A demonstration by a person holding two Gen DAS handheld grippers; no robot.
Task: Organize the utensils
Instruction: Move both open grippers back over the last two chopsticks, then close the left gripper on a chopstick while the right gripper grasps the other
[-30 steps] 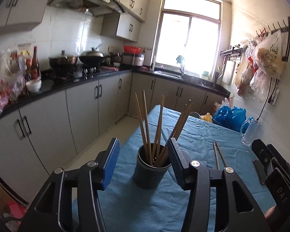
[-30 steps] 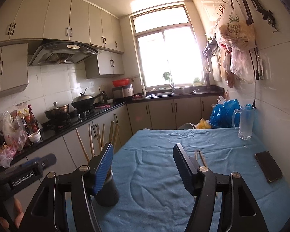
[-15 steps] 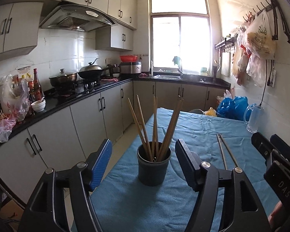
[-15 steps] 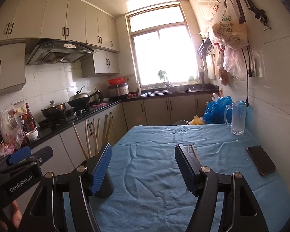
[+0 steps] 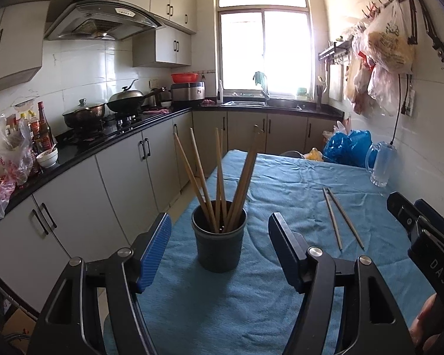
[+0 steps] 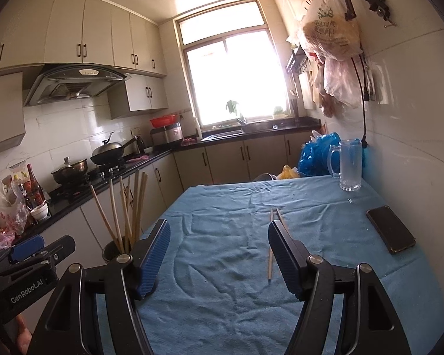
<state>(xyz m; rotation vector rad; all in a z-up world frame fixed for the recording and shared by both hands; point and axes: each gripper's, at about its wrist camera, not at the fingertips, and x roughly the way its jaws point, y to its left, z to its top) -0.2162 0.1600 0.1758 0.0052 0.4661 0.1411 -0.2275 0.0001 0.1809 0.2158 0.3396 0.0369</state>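
A dark cup [image 5: 219,245] holding several wooden chopsticks [image 5: 222,177] stands upright on the blue cloth near the table's left edge. My left gripper [image 5: 219,230] is open just short of the cup; its blue pads flank it without touching. Two loose chopsticks [image 5: 340,219] lie side by side on the cloth to the right. In the right wrist view my right gripper [image 6: 217,236] is open and empty above the cloth. The loose pair [image 6: 270,242] runs beside its right fingertip, and the cup [image 6: 111,250] sits at lower left, partly hidden by the left finger.
The blue-clothed table [image 6: 222,207] stands against the right wall. A glass mug [image 6: 350,165] and blue bags [image 6: 316,153] sit at its far right, with a dark phone [image 6: 390,229] nearer. A black counter [image 5: 103,145] with pots runs along the left, across a narrow floor gap.
The left jaws have spread wider and drawn back from the cup, and the view has rolled level. The right gripper has sunk a little; the loose chopsticks now sit nearer its right finger.
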